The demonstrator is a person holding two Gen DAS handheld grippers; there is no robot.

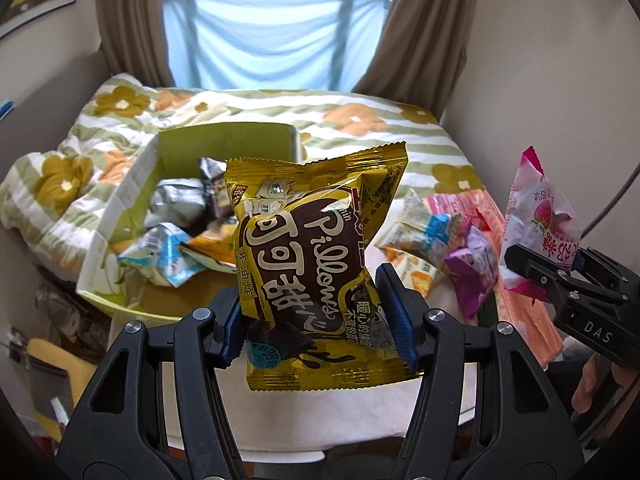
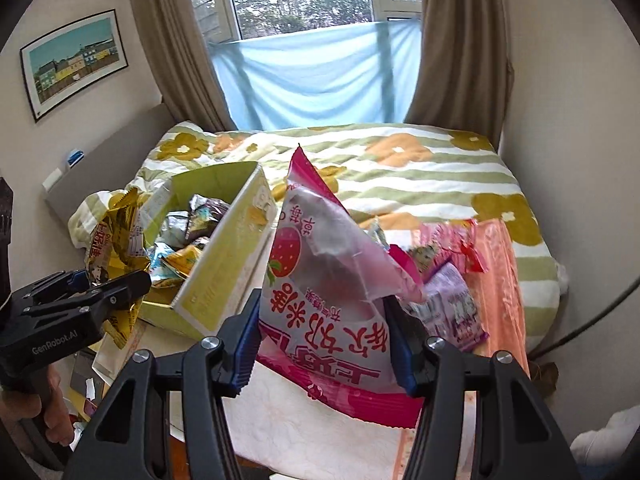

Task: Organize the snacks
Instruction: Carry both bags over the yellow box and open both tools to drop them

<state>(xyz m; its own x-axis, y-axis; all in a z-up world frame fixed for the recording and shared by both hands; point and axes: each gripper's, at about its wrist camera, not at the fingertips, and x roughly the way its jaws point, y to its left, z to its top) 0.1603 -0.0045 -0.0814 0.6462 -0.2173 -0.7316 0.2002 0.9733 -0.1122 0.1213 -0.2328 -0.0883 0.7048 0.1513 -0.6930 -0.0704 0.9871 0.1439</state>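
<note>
the left tool (image 1: 316,320) is clamped on a gold and brown pillows snack packet (image 1: 316,248), its blue pads pressing the packet's lower sides so the pack stands upright between the fingers, held up off the white bench (image 1: 320,412). the right tool (image 2: 324,344) is closed on a pink and white strawberry snack packet (image 2: 328,280), gripped low down, with the packet's top corner pointing up and slightly left.

behind and left of the gold packet sits an open yellow-green cardboard box (image 1: 224,136), already holding several silver, blue and orange wrappers. its near wall and its right wall stand upright, and the top is open. in the right wrist view the box's right wall is just beside the strawberry packet's left edge.

to the right lies a loose heap of snacks (image 1: 448,248) on a pink and orange cloth (image 1: 520,308): a purple pack, pale blue packs and a cracker pack, close together and touching. the heap is near the right tool and well apart from the box.

beyond the bench is a bed with a flowered striped quilt (image 2: 400,168) that runs back to brown curtains (image 2: 460,40) and a pale blue sheet (image 2: 316,76) under the window. the walls close in on both sides; the clearest room lies between the two tools, above the bench's front edge.
</note>
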